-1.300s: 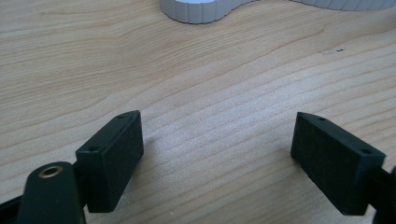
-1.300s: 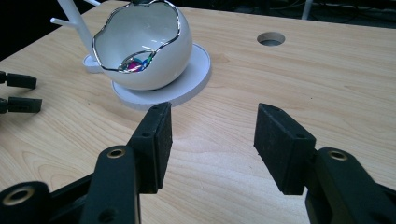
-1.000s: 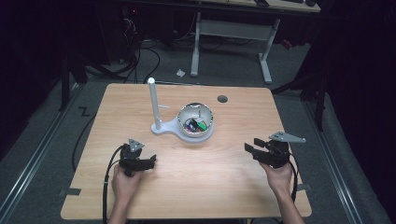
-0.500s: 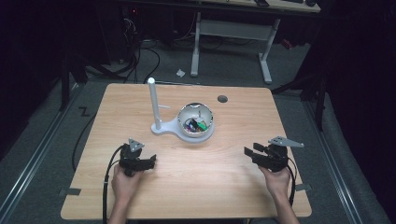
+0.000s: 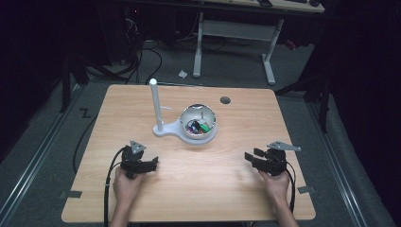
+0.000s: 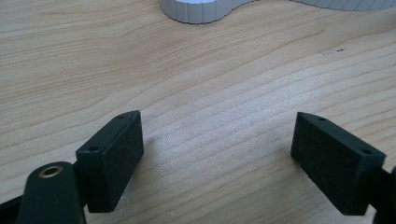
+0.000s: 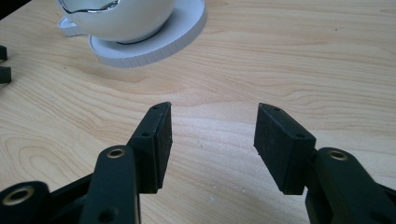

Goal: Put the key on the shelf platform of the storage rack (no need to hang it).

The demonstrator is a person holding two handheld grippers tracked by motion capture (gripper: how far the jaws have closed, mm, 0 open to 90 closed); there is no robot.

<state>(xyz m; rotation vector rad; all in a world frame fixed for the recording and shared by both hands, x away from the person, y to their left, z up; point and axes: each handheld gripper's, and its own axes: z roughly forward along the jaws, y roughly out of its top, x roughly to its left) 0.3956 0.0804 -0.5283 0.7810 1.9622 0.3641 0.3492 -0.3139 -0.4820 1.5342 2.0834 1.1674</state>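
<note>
A white stand [image 5: 163,131] with an upright post [image 5: 155,101] carries a white bowl [image 5: 213,124] in the middle of the wooden table [image 5: 208,189]. Small colourful items [image 5: 198,126] lie in the bowl. My left gripper [image 5: 152,164] rests low at the front left, open, with bare wood between its jaws [image 6: 217,123]. The stand's base edge [image 6: 201,11] lies ahead of it. At the front right my right gripper [image 5: 251,155] is open as well, nothing between its jaws [image 7: 213,112]. It faces the bowl [image 7: 121,18] on its round base [image 7: 177,37].
A round grommet hole [image 5: 225,100] sits near the table's far edge. Cables trail from both grippers over the front edge. A desk frame [image 5: 236,33] stands on the floor beyond the table. The left gripper's jaw tips [image 7: 3,65] show at the left edge of the right gripper view.
My right gripper has sunk closer to the tabletop, still open. The left gripper, stand and bowl have stayed put.
</note>
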